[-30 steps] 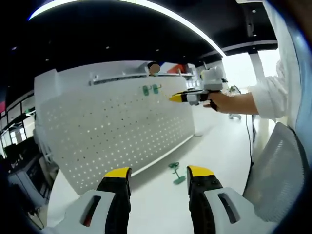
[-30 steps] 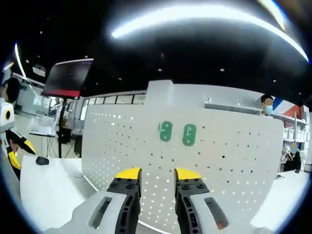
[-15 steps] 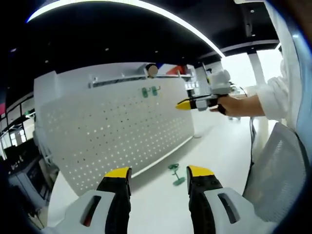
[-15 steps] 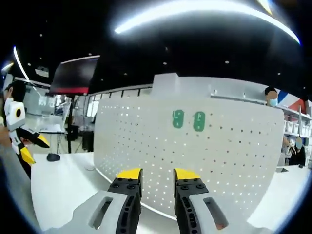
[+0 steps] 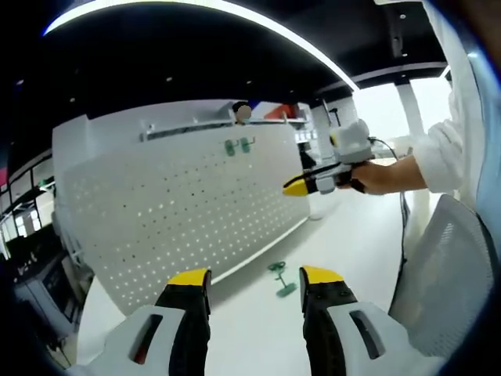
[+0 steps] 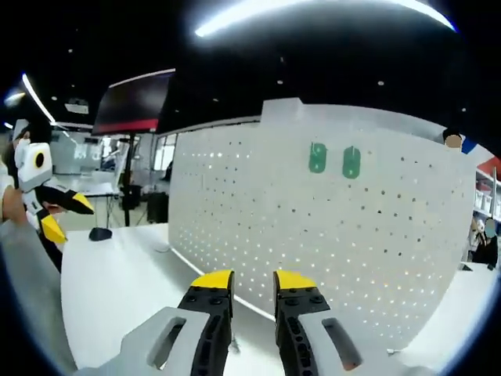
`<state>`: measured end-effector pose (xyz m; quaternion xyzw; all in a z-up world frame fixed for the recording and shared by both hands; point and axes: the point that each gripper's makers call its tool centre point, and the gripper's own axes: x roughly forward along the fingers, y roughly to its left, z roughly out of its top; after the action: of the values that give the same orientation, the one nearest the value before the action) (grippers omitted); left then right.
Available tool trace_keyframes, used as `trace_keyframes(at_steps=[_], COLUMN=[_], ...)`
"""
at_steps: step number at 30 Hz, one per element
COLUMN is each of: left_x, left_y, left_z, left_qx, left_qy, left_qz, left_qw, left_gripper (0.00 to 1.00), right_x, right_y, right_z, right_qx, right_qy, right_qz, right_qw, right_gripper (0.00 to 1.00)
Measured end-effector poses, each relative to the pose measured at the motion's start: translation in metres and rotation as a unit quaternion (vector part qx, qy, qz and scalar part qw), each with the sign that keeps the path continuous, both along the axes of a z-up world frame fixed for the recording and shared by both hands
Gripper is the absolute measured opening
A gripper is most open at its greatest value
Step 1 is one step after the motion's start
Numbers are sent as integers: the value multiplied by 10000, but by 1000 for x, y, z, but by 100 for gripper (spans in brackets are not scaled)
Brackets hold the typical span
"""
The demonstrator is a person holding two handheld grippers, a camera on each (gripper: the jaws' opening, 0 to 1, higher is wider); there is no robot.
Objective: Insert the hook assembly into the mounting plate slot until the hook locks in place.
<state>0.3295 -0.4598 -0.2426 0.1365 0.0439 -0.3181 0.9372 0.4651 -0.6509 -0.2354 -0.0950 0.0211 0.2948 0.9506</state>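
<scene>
Green hook assembly (image 5: 281, 277) lying on white table (image 5: 344, 235) | left gripper (image 5: 254, 283) released; right gripper (image 6: 252, 283) released

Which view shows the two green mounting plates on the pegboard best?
The right gripper view: the green mounting plates face the camera, larger and clearly separate on the pegboard. In the left gripper view they appear small and oblique.

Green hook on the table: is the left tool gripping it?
No. The green hook lies on the white table, apart from the open left tool.
</scene>
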Motion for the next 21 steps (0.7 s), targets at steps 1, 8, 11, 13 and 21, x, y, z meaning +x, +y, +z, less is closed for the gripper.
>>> trace_keyframes(at_steps=[1, 8, 11, 13, 21], left_x=[0, 1, 1, 1, 2], left_y=[0, 1, 0, 0, -1], left_z=[0, 0, -1, -1, -2], left_qx=[2, 14, 30, 39, 55], left_qy=[0, 3, 10, 14, 19], left_qz=[2, 12, 1, -5, -1], left_qw=[10000, 10000, 10000, 10000, 10000], left_gripper=[47, 47, 47, 47, 47], right_x=[1, 9, 12, 14, 19], right_y=[1, 10, 14, 15, 17], right_z=[-3, -24, -37, -43, -78], right_qx=[-17, -104, -156, -197, -328], right_qy=[23, 244, 393, 439, 839], right_qz=[14, 104, 147, 149, 158], right_qw=[10000, 9996, 9990, 9987, 9958], right_gripper=[17, 14, 13, 12, 8])
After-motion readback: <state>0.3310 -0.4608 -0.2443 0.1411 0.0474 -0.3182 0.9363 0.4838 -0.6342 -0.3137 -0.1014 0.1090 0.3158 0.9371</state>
